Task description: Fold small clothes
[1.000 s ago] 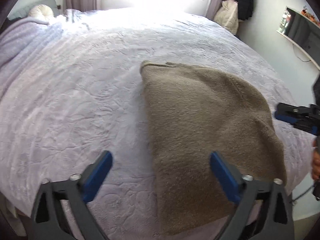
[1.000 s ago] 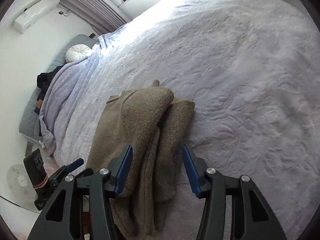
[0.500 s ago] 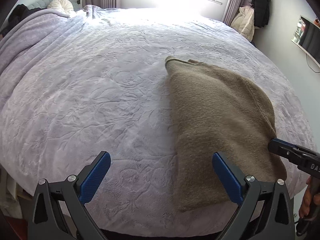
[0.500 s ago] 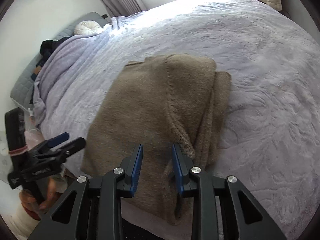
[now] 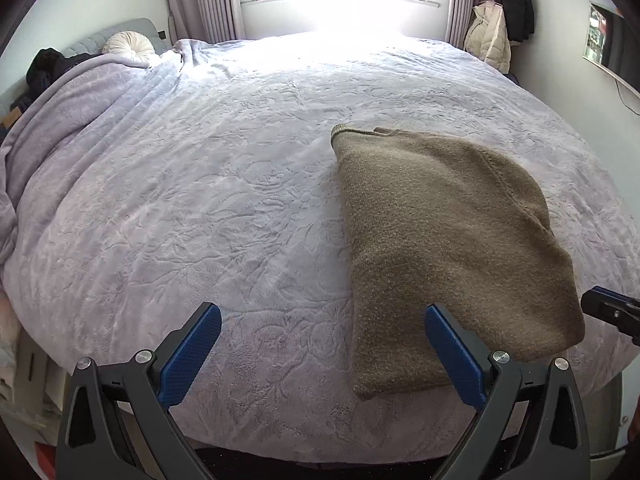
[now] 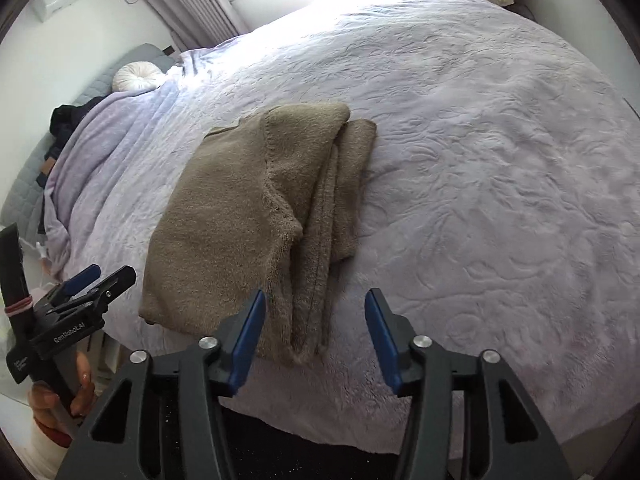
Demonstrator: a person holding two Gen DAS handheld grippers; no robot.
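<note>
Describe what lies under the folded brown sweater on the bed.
The brown sweater rests on the lavender bedspread. Whatever lies between its folded layers is covered.

folded sweater (image 5: 444, 236) on bed (image 5: 208, 200) near front edge (right of centre); pillow (image 5: 129, 43) far left.

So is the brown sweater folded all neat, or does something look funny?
Mostly neat, but one side looks untidy. In the right wrist view the brown sweater lies flat on the purple bedspread, yet a tucked-under layer sticks out past its right edge in uneven strips. Both grippers, left and right, are open and hold nothing.
</note>
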